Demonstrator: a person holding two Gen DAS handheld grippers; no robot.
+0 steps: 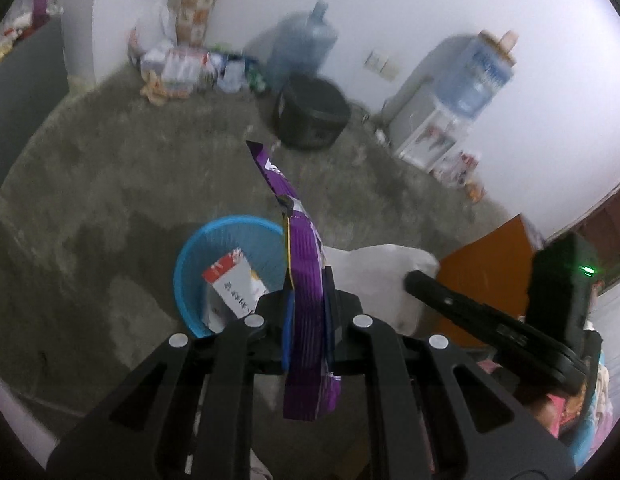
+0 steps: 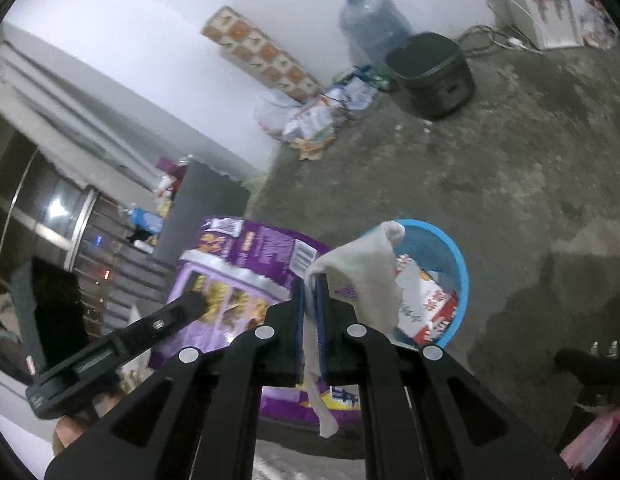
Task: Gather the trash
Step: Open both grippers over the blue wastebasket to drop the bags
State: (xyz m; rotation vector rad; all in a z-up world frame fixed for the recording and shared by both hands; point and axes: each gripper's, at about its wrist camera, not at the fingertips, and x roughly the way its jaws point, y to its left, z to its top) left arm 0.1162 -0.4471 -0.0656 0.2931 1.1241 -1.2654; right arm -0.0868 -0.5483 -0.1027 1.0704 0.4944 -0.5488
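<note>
My left gripper [image 1: 308, 312] is clamped tight on a purple snack wrapper [image 1: 304, 264], jaws nearly closed with the flattened foil pinched edge-on between the blue pads; the wrapper sticks up past the fingertips and a tail hangs back toward my hand. Below and just left of it sits the blue basket [image 1: 190, 264] on the concrete floor [image 1: 90, 200], with a red-and-white carton [image 1: 234, 284] already lying inside.

My right gripper [image 2: 310, 312] is pinched shut on a crumpled white tissue [image 2: 365, 280] (it flops over to the right of the fingertips, with a thin strip trailing down between the fingers). From this side the same blue basket [image 2: 453, 256] lies right behind the tissue, the red-and-white carton [image 2: 429, 308] showing in it. The purple wrapper [image 2: 246, 264] fills the space to the left, broad side on, with my other gripper's finger [image 2: 182, 312] across it.

Farther off, against the white wall: a dark round rice cooker [image 1: 310, 110], an empty water jug [image 1: 306, 44] on the floor, a white water dispenser [image 1: 425, 136] with a jug on top, and a heap of bags and packets [image 1: 178, 64] in the corner. The far objects are blurred.
</note>
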